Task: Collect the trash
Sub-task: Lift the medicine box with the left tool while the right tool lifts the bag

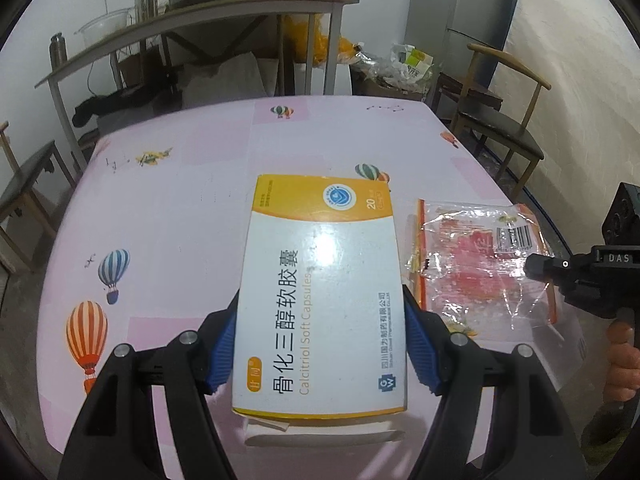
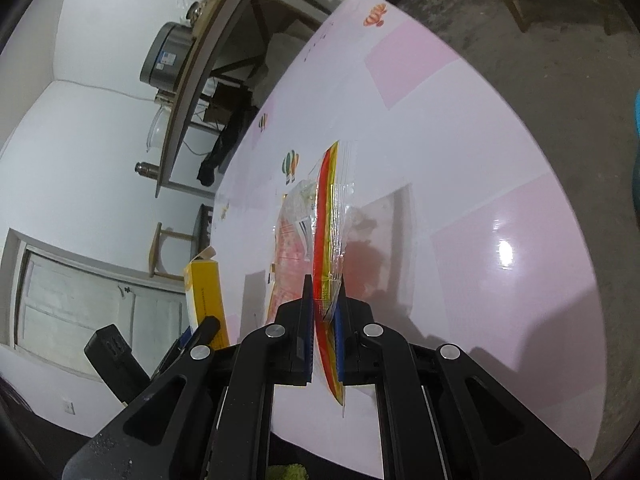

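A white and yellow medicine box [image 1: 322,300] is held between the blue pads of my left gripper [image 1: 320,344], above the pink table [image 1: 172,208]. The box also shows in the right wrist view [image 2: 204,292] at the left. A clear plastic wrapper with red and yellow print [image 1: 484,264] lies on the table right of the box. My right gripper [image 2: 324,332] is shut on the edge of this wrapper [image 2: 328,236]; it is turned on its side. The right gripper also shows in the left wrist view [image 1: 560,268] at the wrapper's right edge.
Wooden chairs [image 1: 500,116] stand at the right and left [image 1: 24,184] of the table. A side table [image 1: 192,28] with a pot and bags stands behind. A box of clutter [image 1: 400,68] sits on the floor beyond the far edge.
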